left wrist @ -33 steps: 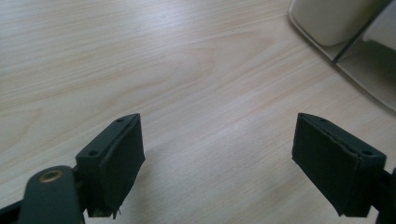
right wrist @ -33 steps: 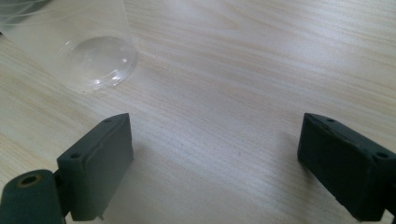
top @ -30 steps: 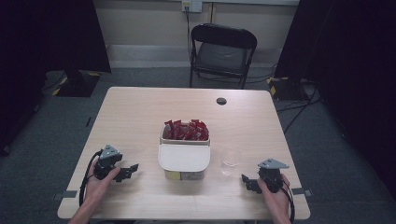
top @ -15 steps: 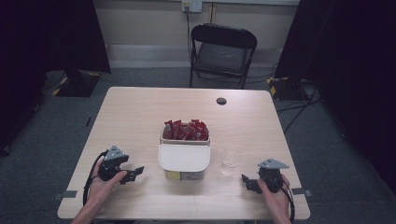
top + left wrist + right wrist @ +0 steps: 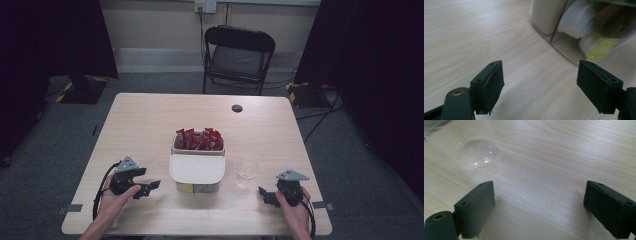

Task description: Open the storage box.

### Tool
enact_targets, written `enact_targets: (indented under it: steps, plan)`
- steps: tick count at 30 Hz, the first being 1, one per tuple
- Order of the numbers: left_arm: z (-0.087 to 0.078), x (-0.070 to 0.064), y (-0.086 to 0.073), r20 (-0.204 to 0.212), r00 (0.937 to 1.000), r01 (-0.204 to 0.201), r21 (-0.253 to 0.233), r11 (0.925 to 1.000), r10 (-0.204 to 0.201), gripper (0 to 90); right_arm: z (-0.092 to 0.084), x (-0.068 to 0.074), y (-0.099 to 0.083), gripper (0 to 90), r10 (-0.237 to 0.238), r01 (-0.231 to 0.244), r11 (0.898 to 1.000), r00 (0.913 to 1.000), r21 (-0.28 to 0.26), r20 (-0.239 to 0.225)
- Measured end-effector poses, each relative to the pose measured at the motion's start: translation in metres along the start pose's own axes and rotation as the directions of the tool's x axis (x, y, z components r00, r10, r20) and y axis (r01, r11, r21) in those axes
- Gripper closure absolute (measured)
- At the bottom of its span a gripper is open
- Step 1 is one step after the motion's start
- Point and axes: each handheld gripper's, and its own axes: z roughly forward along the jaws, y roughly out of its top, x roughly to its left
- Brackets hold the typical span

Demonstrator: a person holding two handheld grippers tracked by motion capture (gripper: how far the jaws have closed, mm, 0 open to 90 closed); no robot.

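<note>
High view: wooden table (image 5: 150, 120); at centre a cream box (image 5: 197, 169), rear compartment packed with red sachets (image 5: 198, 140), front part under a pale cover. Clear plastic cup (image 5: 246, 172) upright just beside the box's right side, apart from it. Left gripper (image 5: 146, 186) held low at the near left, jaws spread, aimed at the box's front corner, holding nothing. Right gripper (image 5: 263, 194) held low at the near right, jaws pointing inward toward the cup, empty. Black folding chair (image 5: 238, 56) beyond the far edge; small dark disc (image 5: 237, 108) near the far right of the tabletop

Left gripper view: jaws wide apart over bare wood, nothing between them. Ahead, the box's clear lower wall (image 5: 564, 50), white and yellow-labelled rounded containers (image 5: 596, 46) visible through it. Judged step: approach to the box. Best kept square to the wall, jaws level, closing only once one pad is past the corner

Right gripper view: jaws wide apart, nothing held. Cup base (image 5: 475, 152) ahead and to the left of the jaw line, not yet between the pads. Advisable: swing left to centre the cup, close gently on the lower wall; thin plastic likely to buckle or tip under a hard squeeze
</note>
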Motion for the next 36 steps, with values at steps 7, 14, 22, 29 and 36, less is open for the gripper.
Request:
enact_targets:
  steps: [7,14,22,29,36]
  plan:
    - [0.004,-0.011,0.004,0.015,0.9991,-0.039,0.017,0.9991,0.039,21.2,0.0,0.0,0.0,9.6,0.001,-0.001,1.0,1.0,0.0,0.0]
    - [0.006,-0.017,0.007,0.044,0.9973,-0.059,0.005,0.9982,0.059,21.2,0.0,0.0,0.0,9.5,0.002,-0.002,1.0,1.0,0.001,0.0]
    - [0.012,-0.028,0.013,0.091,0.9943,-0.057,0.01,0.9983,0.056,21.2,0.0,0.0,0.0,9.3,0.005,-0.005,1.0,1.0,0.003,0.0]
    - [0.015,-0.035,0.019,0.117,0.9912,-0.061,-0.009,0.9981,0.062,20.9,0.0,0.0,0.0,9.3,0.005,-0.005,1.0,1.0,0.003,0.0]
    - [0.016,-0.038,0.023,0.128,0.9894,-0.067,-0.015,0.9977,0.068,20.4,0.0,0.0,0.0,8.8,0.006,-0.006,1.0,1.0,0.004,0.0]
